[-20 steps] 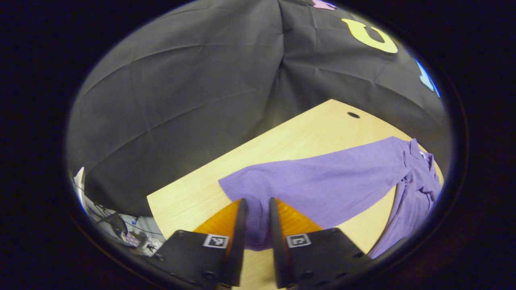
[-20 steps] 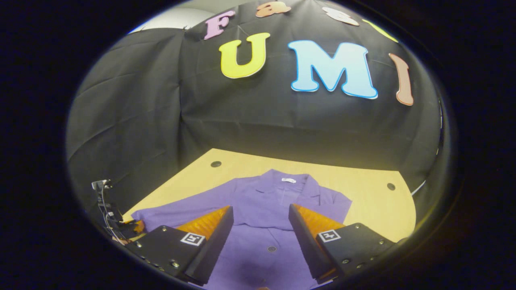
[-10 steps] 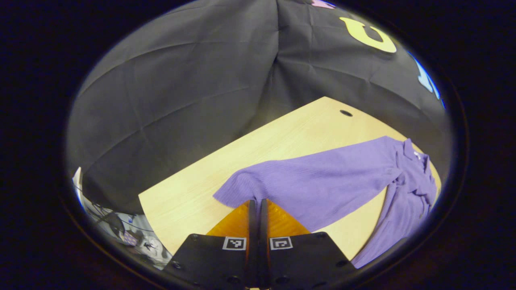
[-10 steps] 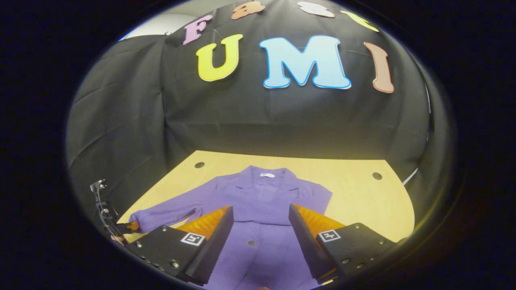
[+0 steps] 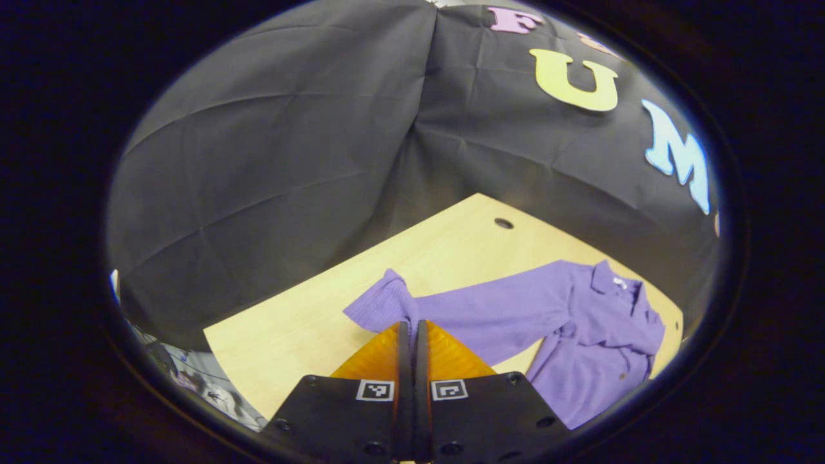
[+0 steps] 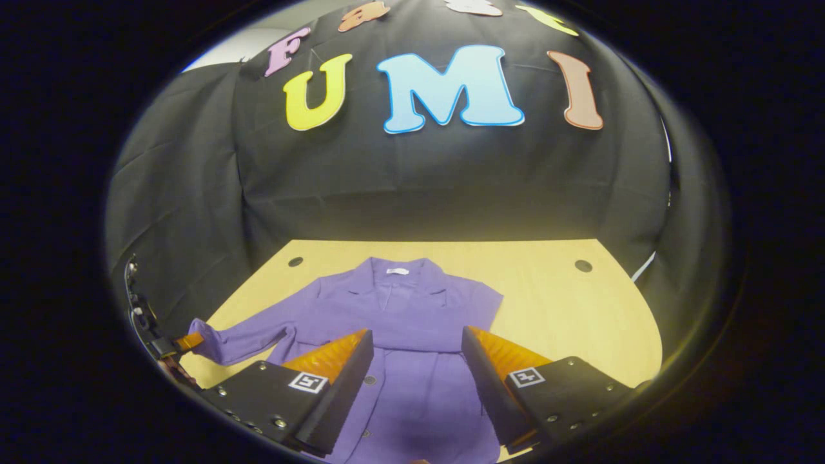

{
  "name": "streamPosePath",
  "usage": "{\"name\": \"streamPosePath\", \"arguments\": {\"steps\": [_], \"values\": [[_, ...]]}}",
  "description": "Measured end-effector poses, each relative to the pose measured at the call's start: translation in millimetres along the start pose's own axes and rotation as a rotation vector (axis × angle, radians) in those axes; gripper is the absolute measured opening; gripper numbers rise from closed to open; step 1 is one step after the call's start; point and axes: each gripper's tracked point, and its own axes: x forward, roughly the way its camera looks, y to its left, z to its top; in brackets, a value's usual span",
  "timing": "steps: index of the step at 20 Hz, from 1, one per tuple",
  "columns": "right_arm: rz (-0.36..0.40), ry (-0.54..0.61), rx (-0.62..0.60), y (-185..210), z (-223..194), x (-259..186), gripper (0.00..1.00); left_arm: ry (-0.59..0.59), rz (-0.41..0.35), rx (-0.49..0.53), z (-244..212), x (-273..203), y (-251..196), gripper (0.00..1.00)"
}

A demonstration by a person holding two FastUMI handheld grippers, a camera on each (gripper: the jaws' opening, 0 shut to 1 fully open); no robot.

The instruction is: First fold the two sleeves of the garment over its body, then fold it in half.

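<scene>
Garment (image 6: 412,309) collar toward wall; left gripper (image 5: 408,335) pinches sleeve (image 5: 464,306)

Black tool (image 5: 410,330) housings, square markers, screws.

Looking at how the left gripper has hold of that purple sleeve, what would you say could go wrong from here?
1. The left gripper pinches only the cuff edge of the sleeve, so the fabric may slip out mid-fold.
2. The cuff is already bunched and curled; laid over the garment body that way, it would likely leave a wrinkled fold.
3. The right gripper hangs open above the body without pinning it, so pulling the sleeve could drag the whole garment across the table.
</scene>
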Motion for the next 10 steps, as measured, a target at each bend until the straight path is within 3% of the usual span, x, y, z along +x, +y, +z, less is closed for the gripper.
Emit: {"name": "streamPosePath", "arguments": {"steps": [2,10], "values": [[-0.003,0.003,0.009,-10.6,-1.9,3.0,0.86,-0.004,-0.031,-0.022,9.9,-5.5,-27.5,0.07],[-0.062,0.011,0.032,-74.6,-7.0,12.5,0.86,-0.080,-0.177,0.088,50.9,-15.2,-169.1,0.07]]}}
